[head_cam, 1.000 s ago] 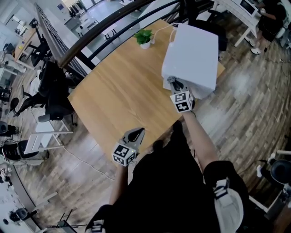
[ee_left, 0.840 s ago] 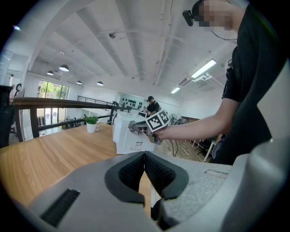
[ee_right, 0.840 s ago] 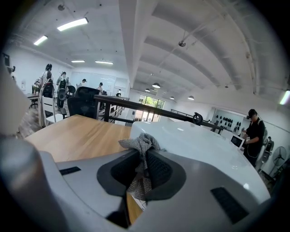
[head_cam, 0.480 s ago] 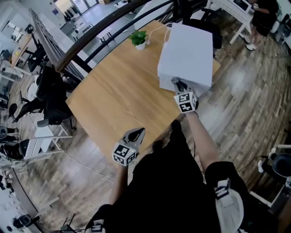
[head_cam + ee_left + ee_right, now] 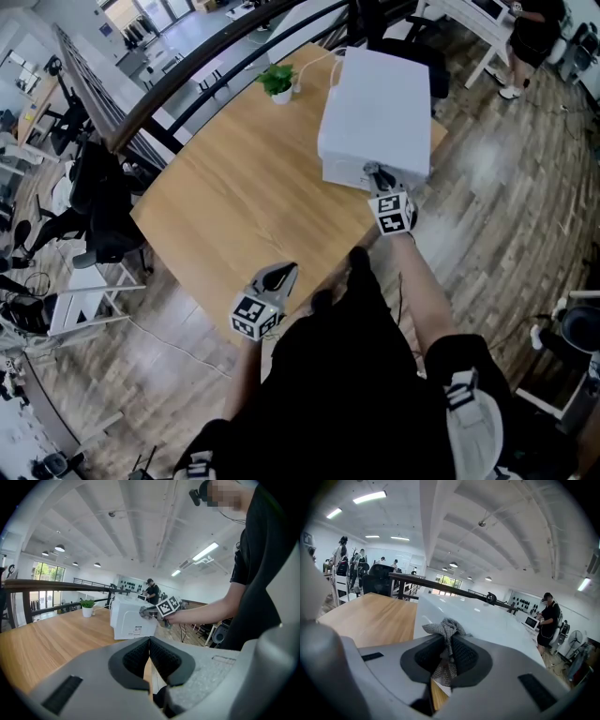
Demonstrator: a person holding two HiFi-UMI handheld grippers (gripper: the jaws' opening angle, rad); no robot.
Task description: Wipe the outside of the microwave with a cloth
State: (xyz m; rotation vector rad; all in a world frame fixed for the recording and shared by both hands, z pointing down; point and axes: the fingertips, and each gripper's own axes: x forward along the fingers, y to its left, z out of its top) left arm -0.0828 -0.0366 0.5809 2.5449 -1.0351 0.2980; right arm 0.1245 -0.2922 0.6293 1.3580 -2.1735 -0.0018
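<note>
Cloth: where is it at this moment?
The cloth is pinched in the right gripper, bunched against the near top edge of the white microwave, on the right side of the table in the head view.

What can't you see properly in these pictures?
Right gripper view: whether the cloth touches the microwave; the right gripper and the cloth cover that spot.
Left gripper view: the print on the microwave's label is too small to read.
Head view: the microwave's far sides; only its top and near side show.
</note>
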